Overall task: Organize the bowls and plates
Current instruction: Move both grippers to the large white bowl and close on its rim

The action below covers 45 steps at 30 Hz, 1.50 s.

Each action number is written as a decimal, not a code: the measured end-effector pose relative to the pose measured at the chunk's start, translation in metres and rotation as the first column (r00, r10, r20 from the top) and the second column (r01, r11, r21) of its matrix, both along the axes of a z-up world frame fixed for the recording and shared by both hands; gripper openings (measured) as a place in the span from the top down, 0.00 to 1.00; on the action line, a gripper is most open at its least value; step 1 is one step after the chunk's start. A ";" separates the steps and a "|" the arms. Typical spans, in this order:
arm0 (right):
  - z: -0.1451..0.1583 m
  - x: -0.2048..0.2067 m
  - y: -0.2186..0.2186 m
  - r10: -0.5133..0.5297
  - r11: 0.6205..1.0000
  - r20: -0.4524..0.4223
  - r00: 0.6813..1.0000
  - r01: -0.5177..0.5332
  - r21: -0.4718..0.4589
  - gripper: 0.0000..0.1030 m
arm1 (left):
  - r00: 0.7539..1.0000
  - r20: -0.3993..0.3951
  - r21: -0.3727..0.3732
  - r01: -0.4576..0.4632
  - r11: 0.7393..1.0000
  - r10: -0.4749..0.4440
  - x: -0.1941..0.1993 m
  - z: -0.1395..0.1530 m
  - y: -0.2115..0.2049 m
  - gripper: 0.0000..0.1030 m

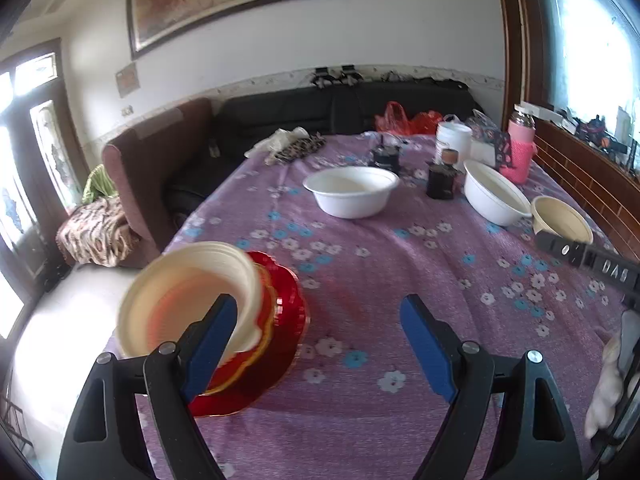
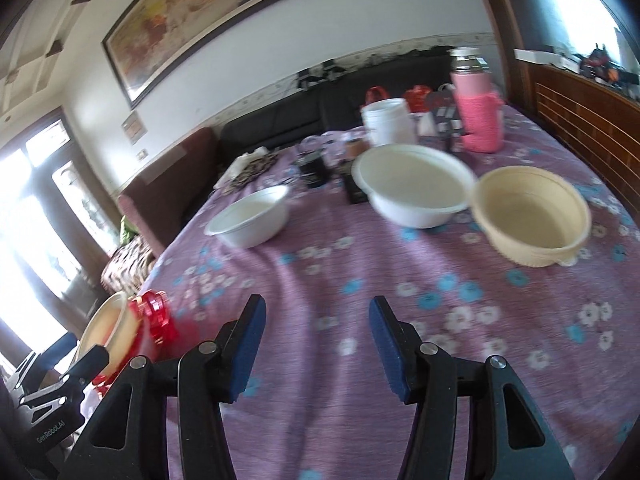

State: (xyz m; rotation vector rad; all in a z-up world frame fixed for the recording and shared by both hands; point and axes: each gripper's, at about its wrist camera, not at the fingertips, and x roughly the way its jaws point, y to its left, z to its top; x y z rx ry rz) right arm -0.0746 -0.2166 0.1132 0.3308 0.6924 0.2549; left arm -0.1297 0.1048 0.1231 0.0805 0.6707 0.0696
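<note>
- The table is covered by a purple floral tablecloth [image 1: 360, 420], on which all the task's dishes are spread.
- A stack of cream plates [image 1: 188, 296] is seen tilted on a red plate [image 1: 280, 340] at the near left edge; whether it rests stably is hard to tell through the blur.
- Two white bowls are set mid-table: one [image 1: 352, 196] alone, the other [image 2: 416, 192] touching a cream bowl [image 2: 532, 216] at the rim.
- All look thin and light, likely disposable: they are judged stiff enough to lift but easily crushed, slippery when nested, and best taken by the rim.
- The left gripper [image 1: 316, 344] is held wide apart, with nothing between its pads.
- The right gripper [image 2: 316, 344] is parted about halfway, likewise empty above bare cloth.
</note>
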 end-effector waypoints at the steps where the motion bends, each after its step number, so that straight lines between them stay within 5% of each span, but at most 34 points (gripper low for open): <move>1: 0.000 0.002 -0.013 -0.026 1.000 0.001 1.000 0.026 0.005 0.44 | 1.000 -0.012 -0.010 0.011 1.000 -0.011 0.003 -0.001 -0.002 0.19; 6: 0.001 0.010 -0.072 -0.172 0.985 -0.003 0.985 0.172 0.017 0.44 | 0.995 -0.075 -0.095 0.061 0.994 -0.068 0.023 -0.009 -0.011 0.19; 16: -0.017 0.049 -0.184 -0.408 0.902 -0.117 0.905 0.420 0.102 0.44 | 0.974 -0.154 -0.215 0.130 0.968 -0.165 0.065 -0.019 -0.053 0.19; 24: -0.051 0.087 -0.206 -0.457 0.876 -0.185 0.870 0.476 0.077 0.44 | 0.948 -0.209 -0.220 0.193 0.956 -0.239 0.085 -0.036 -0.098 0.19; 30: -0.032 0.069 -0.201 -0.497 0.865 -0.091 0.863 0.501 0.026 0.44 | 0.954 -0.200 -0.253 0.170 0.953 -0.223 0.102 -0.035 -0.096 0.20; 33: -0.008 0.069 -0.183 -0.430 0.900 -0.041 0.902 0.432 0.053 0.44 | 0.958 -0.204 -0.289 0.135 0.948 -0.199 0.124 -0.029 -0.088 0.20; 37: 0.010 0.108 -0.154 -0.237 0.968 -0.093 0.967 0.244 0.063 0.38 | 0.952 -0.207 -0.354 0.143 0.924 -0.226 0.155 -0.020 -0.089 0.20; 45: 0.004 0.207 -0.131 -0.040 0.999 -0.274 0.961 0.044 0.007 0.38 | 0.935 -0.215 -0.355 0.194 0.915 -0.282 0.214 -0.010 -0.126 0.20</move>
